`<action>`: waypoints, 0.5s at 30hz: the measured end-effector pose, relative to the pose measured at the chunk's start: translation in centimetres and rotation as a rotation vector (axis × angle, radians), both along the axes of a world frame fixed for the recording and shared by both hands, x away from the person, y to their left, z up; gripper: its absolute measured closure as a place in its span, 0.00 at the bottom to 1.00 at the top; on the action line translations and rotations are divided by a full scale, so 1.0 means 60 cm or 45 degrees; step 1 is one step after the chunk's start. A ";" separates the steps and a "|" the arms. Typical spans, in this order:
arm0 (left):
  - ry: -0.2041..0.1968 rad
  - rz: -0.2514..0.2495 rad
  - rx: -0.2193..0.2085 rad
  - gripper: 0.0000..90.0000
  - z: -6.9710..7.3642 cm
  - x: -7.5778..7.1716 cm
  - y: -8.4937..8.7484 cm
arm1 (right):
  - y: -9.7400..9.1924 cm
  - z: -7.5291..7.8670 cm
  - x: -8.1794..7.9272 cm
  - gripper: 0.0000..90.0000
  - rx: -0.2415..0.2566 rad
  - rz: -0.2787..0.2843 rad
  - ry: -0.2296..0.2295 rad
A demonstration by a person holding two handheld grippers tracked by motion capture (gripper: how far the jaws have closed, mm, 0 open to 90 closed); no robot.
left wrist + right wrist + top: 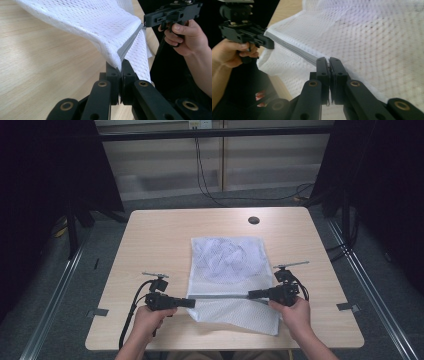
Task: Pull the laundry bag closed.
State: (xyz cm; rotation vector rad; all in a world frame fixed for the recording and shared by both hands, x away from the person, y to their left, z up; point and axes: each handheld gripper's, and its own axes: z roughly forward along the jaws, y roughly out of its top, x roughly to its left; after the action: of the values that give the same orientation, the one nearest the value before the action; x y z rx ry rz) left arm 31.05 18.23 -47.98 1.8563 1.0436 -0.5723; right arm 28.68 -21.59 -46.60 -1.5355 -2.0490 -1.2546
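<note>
I have the white mesh bag (231, 280) at frame centre, its grey zipper (220, 297) taut between my left gripper (191, 303) and right gripper (251, 294), both clamped on it.

White mesh bag (230, 275), grey zip (222, 296)

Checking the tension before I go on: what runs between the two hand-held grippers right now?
A grey zipper strip of the white mesh bag, pulled taut from the left hand-held gripper to the right hand-held gripper; the high view shows it.
</note>
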 end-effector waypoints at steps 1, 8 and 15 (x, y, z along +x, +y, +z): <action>-0.002 0.006 -0.001 0.98 0.000 0.000 0.001 | -0.003 -0.001 0.000 0.97 0.001 -0.002 0.004; 0.011 0.004 -0.003 0.98 -0.002 0.000 -0.001 | -0.013 -0.001 -0.002 0.97 0.006 -0.014 0.003; 0.002 0.000 0.005 0.98 -0.002 0.001 0.002 | -0.019 0.000 -0.003 0.97 -0.004 -0.021 0.002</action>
State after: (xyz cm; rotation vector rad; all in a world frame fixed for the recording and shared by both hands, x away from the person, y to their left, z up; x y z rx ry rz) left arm 31.09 18.37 -48.09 1.8595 1.0463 -0.5721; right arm 28.52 -22.73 -46.58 -1.5574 -2.0420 -1.2568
